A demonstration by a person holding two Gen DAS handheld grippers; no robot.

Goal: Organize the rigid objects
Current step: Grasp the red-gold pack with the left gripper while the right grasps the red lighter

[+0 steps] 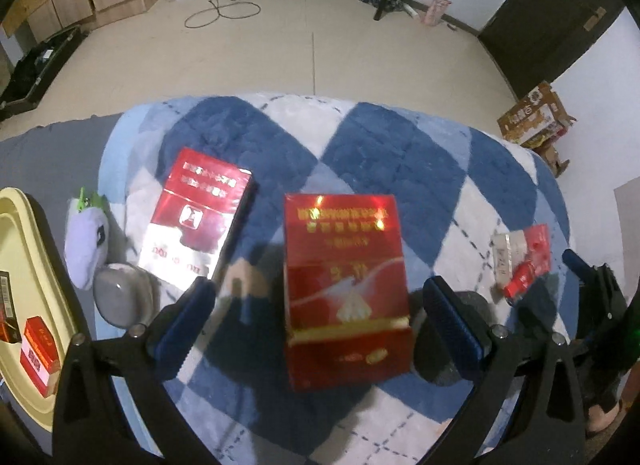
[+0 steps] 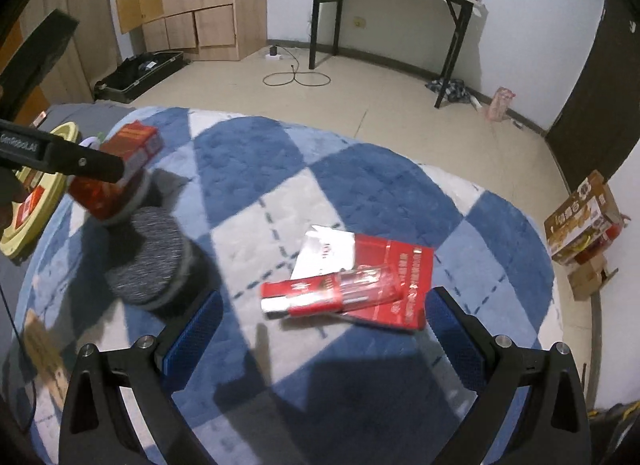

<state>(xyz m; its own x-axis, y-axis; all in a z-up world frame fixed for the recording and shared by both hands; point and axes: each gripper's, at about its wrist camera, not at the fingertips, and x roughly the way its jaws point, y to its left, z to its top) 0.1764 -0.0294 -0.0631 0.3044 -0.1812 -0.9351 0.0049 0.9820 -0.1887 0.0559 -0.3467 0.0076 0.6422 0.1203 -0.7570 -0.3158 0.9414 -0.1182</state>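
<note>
A tall red box with gold print (image 1: 346,285) stands between the wide-apart fingers of my left gripper (image 1: 318,285); neither pad touches it. In the right wrist view this box (image 2: 136,141) sits tilted on a grey disc, partly behind a left gripper finger (image 2: 96,167). My right gripper (image 2: 325,297) is open just above a red pack with a clear tube (image 2: 332,293), which lies on a flat red and white packet (image 2: 384,261). A second red and white box (image 1: 196,221) lies flat to the left.
A yellow tray (image 1: 24,257) at the left edge holds a small red box (image 1: 38,353). A purple plush (image 1: 86,241) and a smooth grey lump (image 1: 116,297) lie beside it. A dark grey round puck (image 2: 152,265) rests on the blue and white blanket (image 2: 360,185). Bare floor lies beyond.
</note>
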